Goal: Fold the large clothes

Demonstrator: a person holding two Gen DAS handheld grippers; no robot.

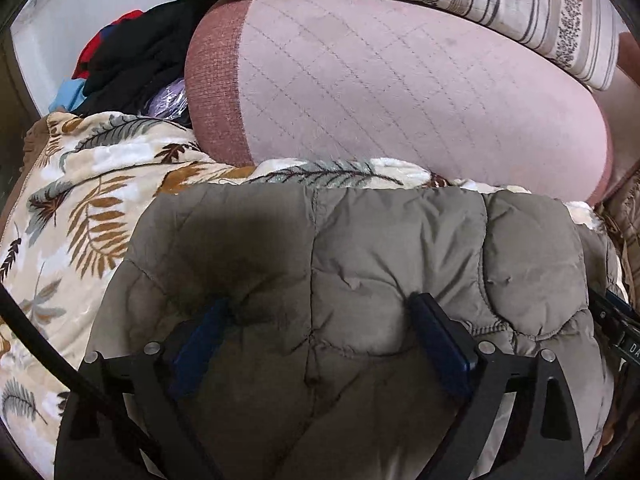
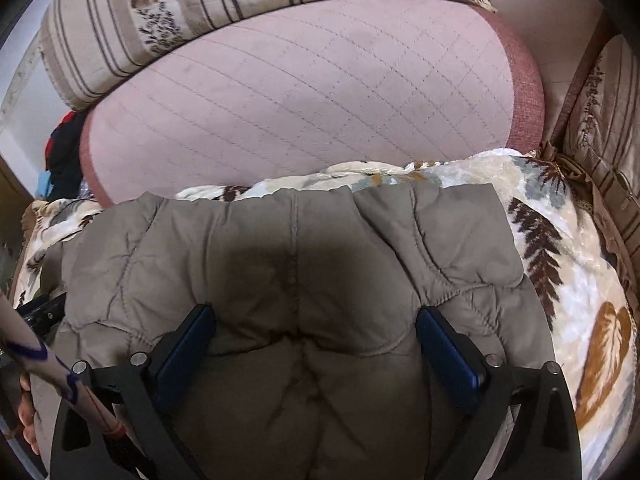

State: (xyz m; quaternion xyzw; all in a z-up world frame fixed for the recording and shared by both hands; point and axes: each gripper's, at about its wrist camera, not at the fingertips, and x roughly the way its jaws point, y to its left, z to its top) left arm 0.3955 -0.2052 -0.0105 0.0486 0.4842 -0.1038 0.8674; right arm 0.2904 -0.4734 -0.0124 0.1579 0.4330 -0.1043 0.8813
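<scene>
Left gripper (image 1: 320, 312) and right gripper (image 2: 314, 324) are seen with jaws released wide, nothing grasped. The quilted jacket (image 1: 360, 240) is laid folded on the leaf-print blanket (image 1: 80, 200). Little folding appears left.

The quilted jacket (image 1: 360, 264) runs off at six o'clock; the clothes heap (image 1: 132, 60) at ten o'clock, perhaps shirts, is half hidden.

Only "DA" seems legible, on the black part (image 1: 624, 340) at right.
</scene>
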